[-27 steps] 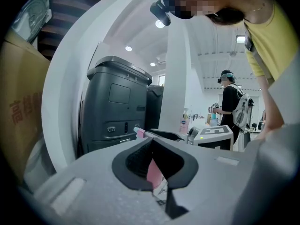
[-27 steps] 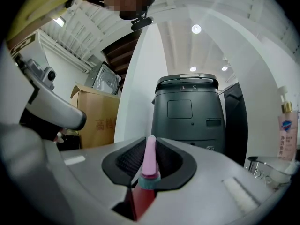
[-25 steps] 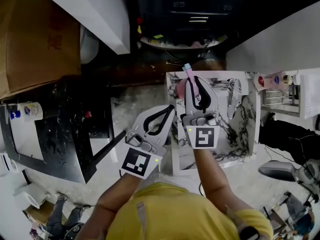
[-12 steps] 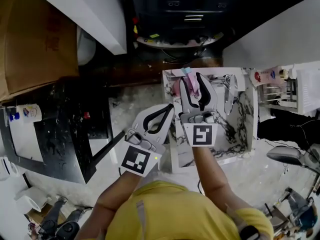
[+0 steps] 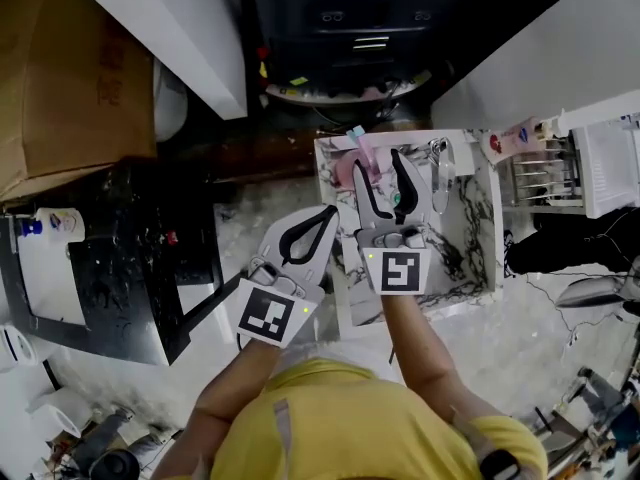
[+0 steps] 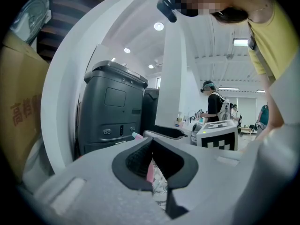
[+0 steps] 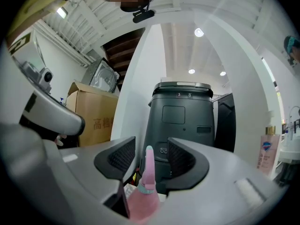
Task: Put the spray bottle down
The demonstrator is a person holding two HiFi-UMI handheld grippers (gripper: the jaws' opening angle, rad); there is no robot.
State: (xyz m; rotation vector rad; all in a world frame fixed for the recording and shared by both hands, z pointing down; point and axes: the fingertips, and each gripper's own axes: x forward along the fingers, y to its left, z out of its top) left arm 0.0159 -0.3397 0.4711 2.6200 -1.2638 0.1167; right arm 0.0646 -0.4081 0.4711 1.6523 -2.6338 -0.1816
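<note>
The pink spray bottle [image 5: 352, 164] stands upright on the marble-patterned table [image 5: 470, 253], its pale blue nozzle tip toward the far edge. My right gripper [image 5: 381, 160] is level behind it, its jaws opening. In the right gripper view the bottle's neck and nozzle [image 7: 146, 172] rise between the black pads [image 7: 123, 156] with a gap on each side, so nothing presses on it. My left gripper [image 5: 313, 230] hangs left of the table, off its edge, shut and empty. In the left gripper view its jaws [image 6: 152, 157] meet, and a pink sliver shows beyond them.
A dark grey machine [image 7: 180, 121] stands beyond the table, with a cardboard box [image 5: 70, 78] to its left. A black table [image 5: 130, 268] lies left of me. A metal utensil [image 5: 440, 173] lies on the marble top. At its right are a wire rack [image 5: 545, 178] and a pink-labelled bottle [image 5: 510, 140].
The right jaws have spread from closed on the bottle's neck to wide apart, letting it go. Both grippers have drawn back a little toward me.
</note>
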